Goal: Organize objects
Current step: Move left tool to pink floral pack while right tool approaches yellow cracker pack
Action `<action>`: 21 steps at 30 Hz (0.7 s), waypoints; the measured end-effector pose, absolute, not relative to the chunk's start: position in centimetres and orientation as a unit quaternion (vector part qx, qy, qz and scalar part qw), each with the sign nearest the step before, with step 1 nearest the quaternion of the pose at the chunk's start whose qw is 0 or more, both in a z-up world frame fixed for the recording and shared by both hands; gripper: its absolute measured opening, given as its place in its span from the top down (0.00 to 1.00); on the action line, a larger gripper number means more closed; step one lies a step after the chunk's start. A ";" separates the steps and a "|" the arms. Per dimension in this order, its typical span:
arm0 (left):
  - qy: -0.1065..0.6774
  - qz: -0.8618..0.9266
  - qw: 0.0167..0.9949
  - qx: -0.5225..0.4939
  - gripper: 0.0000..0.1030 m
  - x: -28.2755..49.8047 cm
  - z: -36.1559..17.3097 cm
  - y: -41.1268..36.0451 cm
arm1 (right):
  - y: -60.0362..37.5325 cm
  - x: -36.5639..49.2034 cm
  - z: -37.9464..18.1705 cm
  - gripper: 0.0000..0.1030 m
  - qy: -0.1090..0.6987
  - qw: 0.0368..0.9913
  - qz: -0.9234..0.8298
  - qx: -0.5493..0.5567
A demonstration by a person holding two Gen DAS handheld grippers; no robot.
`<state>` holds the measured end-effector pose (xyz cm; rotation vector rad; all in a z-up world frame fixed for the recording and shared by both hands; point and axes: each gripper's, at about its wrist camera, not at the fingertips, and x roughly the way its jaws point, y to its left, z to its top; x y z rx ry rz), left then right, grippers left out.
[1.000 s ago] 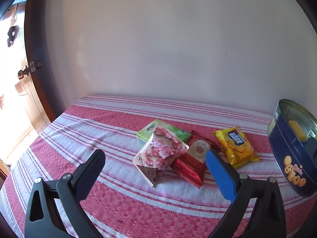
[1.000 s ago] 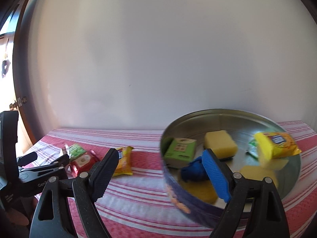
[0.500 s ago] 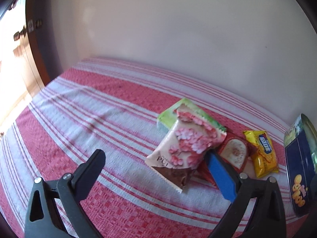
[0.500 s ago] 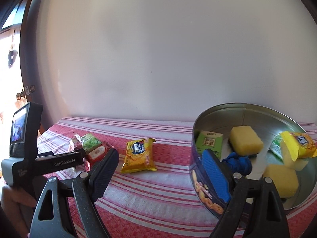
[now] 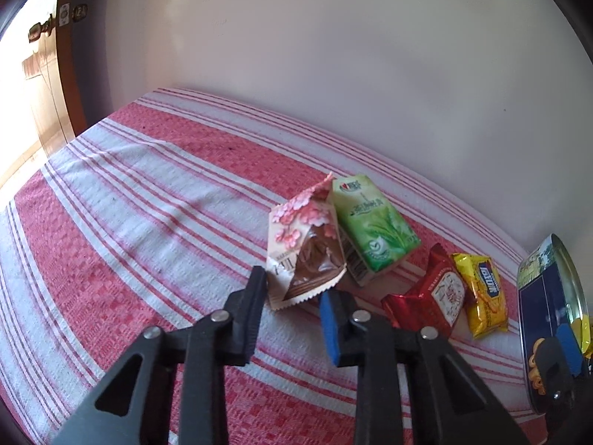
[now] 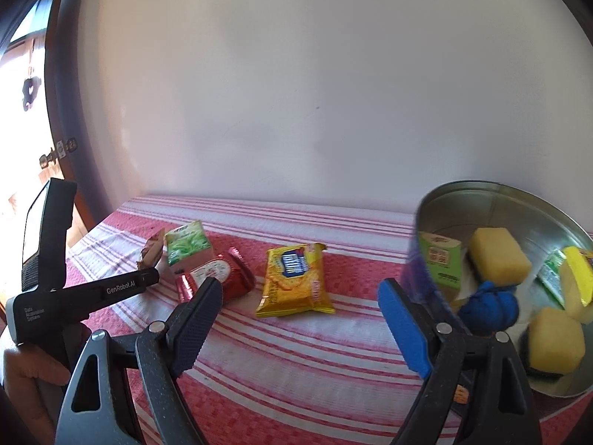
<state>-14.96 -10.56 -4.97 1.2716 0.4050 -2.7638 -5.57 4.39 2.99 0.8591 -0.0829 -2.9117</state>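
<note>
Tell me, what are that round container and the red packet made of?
The round container looks like metal: its bare inside is silvery and softly reflective, while its outside is printed dark blue. The red packet seems to be shiny foil or metallised plastic film, judging by its bright glints and crinkled folds; which one I cannot tell.

The right gripper [image 6: 300,319] stands wide open and empty over the striped cloth [image 6: 296,352]. At twelve o'clock lies a yellow packet [image 6: 294,285]; at ten, a red packet [image 6: 218,278] and green carton [image 6: 187,243] — the left gripper [image 6: 148,278] reaches them. At three, a tin [image 6: 519,200] holds sponges [image 6: 498,256].
</note>
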 end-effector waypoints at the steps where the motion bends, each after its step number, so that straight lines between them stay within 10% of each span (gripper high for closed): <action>1: 0.133 -0.900 0.036 0.414 0.76 -15.0 -5.1 -10.7 | 4.2 -5.8 2.9 0.15 -0.026 0.053 -0.956 0.286; 12: 0.145 -0.896 0.050 0.417 0.82 -14.3 -4.8 -11.5 | 3.6 -9.1 1.8 0.16 -0.034 0.050 -0.942 0.330; 16: 0.158 -0.892 0.052 0.420 0.44 -14.1 -4.4 -12.3 | 3.3 -10.8 1.1 0.21 -0.035 0.046 -0.933 0.355; 21: 0.131 -0.903 0.080 0.400 0.28 -13.2 -2.7 -12.5 | 3.9 -12.9 -0.6 0.29 -0.051 0.046 -0.907 0.415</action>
